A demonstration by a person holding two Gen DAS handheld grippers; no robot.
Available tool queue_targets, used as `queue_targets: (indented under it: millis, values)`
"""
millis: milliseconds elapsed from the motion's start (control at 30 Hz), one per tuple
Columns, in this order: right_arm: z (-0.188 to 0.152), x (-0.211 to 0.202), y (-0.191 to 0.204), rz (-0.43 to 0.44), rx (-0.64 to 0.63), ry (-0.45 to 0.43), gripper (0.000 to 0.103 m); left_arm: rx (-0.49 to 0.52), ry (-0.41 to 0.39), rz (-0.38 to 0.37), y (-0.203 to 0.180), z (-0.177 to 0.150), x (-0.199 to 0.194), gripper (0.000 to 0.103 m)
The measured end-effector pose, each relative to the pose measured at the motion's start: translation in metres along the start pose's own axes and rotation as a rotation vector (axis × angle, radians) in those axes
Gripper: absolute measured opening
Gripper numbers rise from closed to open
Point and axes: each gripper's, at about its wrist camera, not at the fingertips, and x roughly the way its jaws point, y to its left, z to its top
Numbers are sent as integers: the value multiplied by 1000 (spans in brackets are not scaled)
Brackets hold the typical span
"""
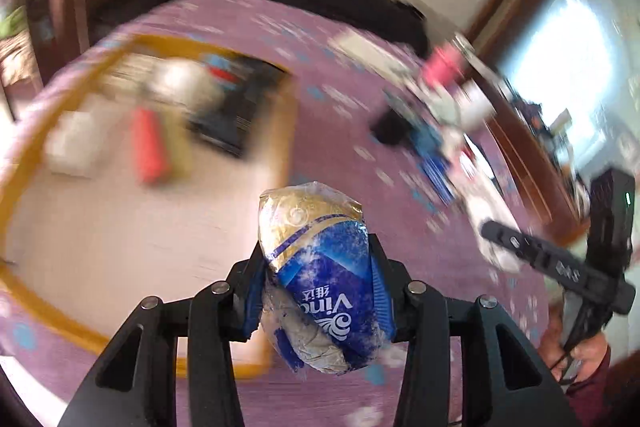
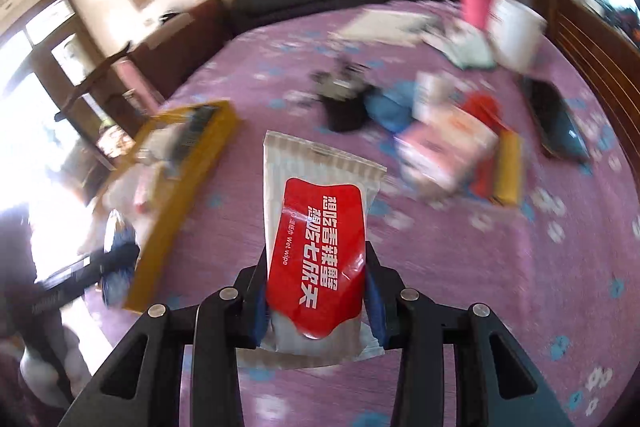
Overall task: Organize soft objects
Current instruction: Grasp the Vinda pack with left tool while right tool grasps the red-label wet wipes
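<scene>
Above bedspread [image 2: 500, 287]: claw-held wipes pack [image 2: 316, 247].

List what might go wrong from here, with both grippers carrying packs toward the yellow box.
1. The left gripper pinches the crumpled blue tissue pack by loose wrapper; it may slip out above the bedspread.
2. The right gripper clamps only the lower end of the wet wipe pack, so its free end may sag or swing.
3. Both head for the yellow box, where the tools may collide.
</scene>
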Motion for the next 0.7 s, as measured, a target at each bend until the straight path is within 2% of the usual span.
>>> queue_targets:
  millis: [133,267,400,467,533,600,700]
  values:
    - [19,14,51,93,-65,23,42,-75,-28,115,56,21,-15,44]
    - [34,44,110,170,-133,78,42,-155,22,179,104,36,3,44]
    - [39,73,161,192,-210,126,42,-221,55,234,136,43,26,44]
    - [41,93,181,194,-234,154,42,-249,59,239,147,44,32,46]
    - [42,110,195,189,-241,177,42,-262,44,204,152,44,27,52]
    - [43,128,203,176,-241,198,42,-258,33,173,152,42,19,55]
    - [41,150,206,141,-226,226,43,-229,2,167,146,37,3,59]
